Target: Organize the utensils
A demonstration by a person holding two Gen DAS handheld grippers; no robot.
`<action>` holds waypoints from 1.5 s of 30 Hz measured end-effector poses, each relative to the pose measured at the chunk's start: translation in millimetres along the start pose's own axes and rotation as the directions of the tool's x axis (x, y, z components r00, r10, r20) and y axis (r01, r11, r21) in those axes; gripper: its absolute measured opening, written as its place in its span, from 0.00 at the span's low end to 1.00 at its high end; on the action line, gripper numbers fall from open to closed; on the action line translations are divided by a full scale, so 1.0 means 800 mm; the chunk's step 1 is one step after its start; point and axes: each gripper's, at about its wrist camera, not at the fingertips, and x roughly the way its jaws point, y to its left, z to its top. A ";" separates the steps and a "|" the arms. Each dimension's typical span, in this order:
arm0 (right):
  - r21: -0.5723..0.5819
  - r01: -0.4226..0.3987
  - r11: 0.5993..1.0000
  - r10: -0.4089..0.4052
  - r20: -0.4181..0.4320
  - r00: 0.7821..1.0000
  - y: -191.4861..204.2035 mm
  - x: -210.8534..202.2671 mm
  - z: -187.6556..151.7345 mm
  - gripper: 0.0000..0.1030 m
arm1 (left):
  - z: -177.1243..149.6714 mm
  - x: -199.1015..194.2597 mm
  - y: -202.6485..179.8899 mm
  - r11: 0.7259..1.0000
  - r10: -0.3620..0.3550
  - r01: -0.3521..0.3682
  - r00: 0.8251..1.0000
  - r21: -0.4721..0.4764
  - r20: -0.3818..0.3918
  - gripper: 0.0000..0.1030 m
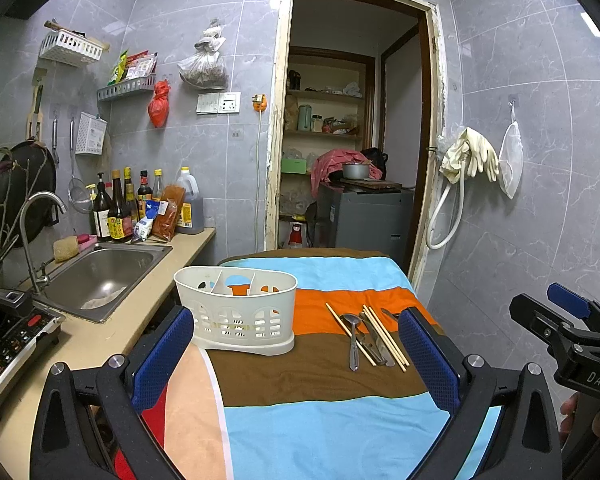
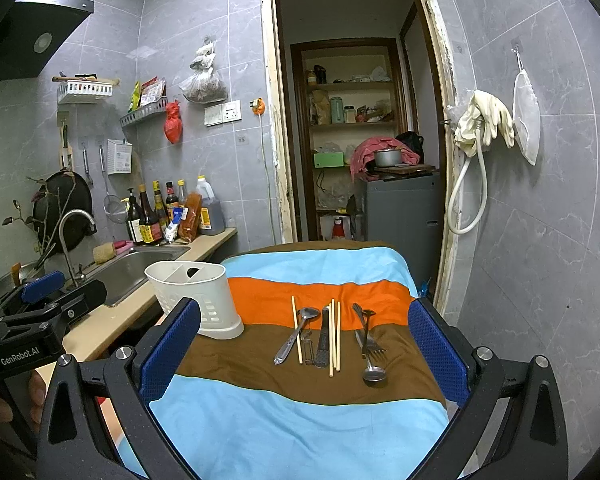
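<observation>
The utensils lie in a loose row on the brown stripe of the striped cloth (image 2: pixel 300 420) that covers the worktop. From the right wrist view I see a spoon (image 2: pixel 296 334), several chopsticks (image 2: pixel 334 336), a dark flat tool I cannot name, and a fork (image 2: pixel 370 342) crossed with a second spoon (image 2: pixel 374 374). They are laid flat and apart, probably so that each one can be picked alone.

The white utensil caddy (image 1: pixel 238 314) stands upright at the left, with dividers inside and its compartments look empty, ready to receive them.

The left claw (image 1: pixel 296 354) is released, wide open, holding nothing. The right claw (image 2: pixel 304 354) is also spread open and empty, and it faces the utensils, so I judge sorting is not yet started.
</observation>
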 end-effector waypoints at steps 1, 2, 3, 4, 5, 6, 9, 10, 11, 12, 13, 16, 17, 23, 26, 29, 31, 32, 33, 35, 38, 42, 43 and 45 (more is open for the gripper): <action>0.000 0.000 1.000 0.000 0.000 1.000 0.000 0.000 0.000 0.99 | 0.000 0.000 0.000 1.000 0.000 0.000 1.000 0.000 0.000 1.00; 0.000 0.001 1.000 -0.001 0.000 1.000 0.001 0.000 0.000 0.99 | 0.000 0.000 0.000 1.000 -0.001 0.001 1.000 -0.001 0.000 1.00; 0.000 0.000 1.000 0.000 0.000 1.000 0.001 0.000 0.000 0.99 | 0.000 0.000 0.000 1.000 0.000 0.000 1.000 0.000 0.000 1.00; 0.000 0.001 1.000 -0.001 -0.001 1.000 0.001 0.000 0.000 0.99 | 0.000 0.000 0.000 1.000 0.000 0.000 1.000 0.000 0.000 1.00; 0.001 0.002 1.000 -0.002 -0.001 1.000 0.001 0.000 0.000 0.99 | 0.000 0.000 0.000 1.000 -0.001 0.001 1.000 0.000 0.000 1.00; 0.001 0.002 1.000 -0.002 -0.001 1.000 0.002 -0.001 0.000 0.99 | 0.000 0.000 0.000 1.000 -0.001 0.001 1.000 0.000 -0.001 1.00; 0.001 0.002 1.000 -0.002 -0.002 1.000 0.002 -0.002 0.001 0.99 | 0.000 0.000 0.000 1.000 -0.002 0.002 1.000 0.000 -0.001 1.00; 0.001 0.003 1.000 -0.003 -0.002 1.000 0.004 0.000 0.000 0.99 | 0.000 0.000 0.000 1.000 -0.001 0.001 1.000 0.001 -0.001 1.00; 0.001 0.005 1.000 -0.005 -0.003 1.000 0.005 0.002 -0.001 0.99 | 0.000 0.000 0.000 1.000 -0.001 0.001 1.000 0.001 -0.001 1.00; 0.002 0.005 1.000 -0.005 -0.003 1.000 0.006 0.001 0.000 0.99 | 0.000 0.000 0.000 1.000 -0.002 0.002 1.000 0.000 -0.002 1.00; 0.002 0.006 1.000 -0.006 -0.003 1.000 0.008 0.004 -0.005 0.99 | 0.000 0.000 0.000 1.000 -0.003 0.003 1.000 0.000 -0.003 1.00; 0.003 0.008 1.000 -0.008 -0.003 1.000 0.008 0.005 -0.005 0.99 | 0.000 -0.001 -0.001 1.000 -0.009 0.009 1.000 -0.002 -0.007 1.00; 0.003 0.007 1.000 -0.007 -0.004 1.000 0.008 0.005 -0.004 0.99 | 0.001 -0.001 -0.001 1.000 -0.011 0.011 1.000 -0.001 -0.007 1.00; 0.012 0.024 1.000 -0.024 -0.005 1.000 0.016 0.014 -0.013 0.99 | 0.003 0.009 0.010 1.000 -0.030 0.029 1.000 0.007 0.003 1.00; 0.025 0.040 0.999 -0.040 0.000 0.999 0.022 0.009 -0.010 0.99 | 0.005 0.018 0.017 0.999 -0.050 0.049 0.999 0.012 0.014 1.00; 0.031 0.057 0.998 -0.057 -0.001 0.998 0.028 0.008 -0.009 0.99 | 0.011 0.022 0.019 0.997 -0.067 0.066 0.997 0.030 0.028 1.00; 0.034 0.072 0.997 -0.071 -0.003 0.997 0.030 0.004 -0.010 0.99 | 0.018 0.027 0.023 0.996 -0.082 0.081 0.996 0.037 0.045 1.00; 0.036 0.076 0.996 -0.076 -0.001 0.997 0.031 0.003 -0.010 0.99 | 0.021 0.028 0.025 0.995 -0.090 0.088 0.994 0.039 0.056 1.00; 0.038 0.081 0.996 -0.081 0.002 0.997 0.032 0.001 -0.010 0.99 | 0.023 0.030 0.026 0.995 -0.098 0.095 0.993 0.040 0.063 1.00; 0.049 0.095 0.994 -0.096 0.006 0.995 0.034 0.001 -0.004 0.99 | 0.030 0.033 0.027 0.993 -0.109 0.106 0.992 0.046 0.071 1.00; 0.072 0.116 0.991 -0.117 0.006 0.993 0.032 -0.001 0.003 0.99 | 0.044 0.037 0.028 0.991 -0.124 0.120 0.988 0.051 0.088 1.00; 0.076 0.139 0.987 -0.141 0.022 0.990 0.023 -0.008 0.018 0.99 | 0.053 0.047 0.025 0.987 -0.155 0.152 0.985 0.043 0.080 1.00; 0.076 0.145 0.987 -0.147 0.022 0.989 0.021 -0.006 0.024 0.99 | 0.052 0.050 0.021 0.986 -0.162 0.159 0.984 0.040 0.075 1.00; 0.079 0.153 0.985 -0.156 0.023 0.988 0.012 -0.007 0.030 0.99 | 0.055 0.055 0.017 0.985 -0.169 0.167 0.983 0.034 0.069 1.00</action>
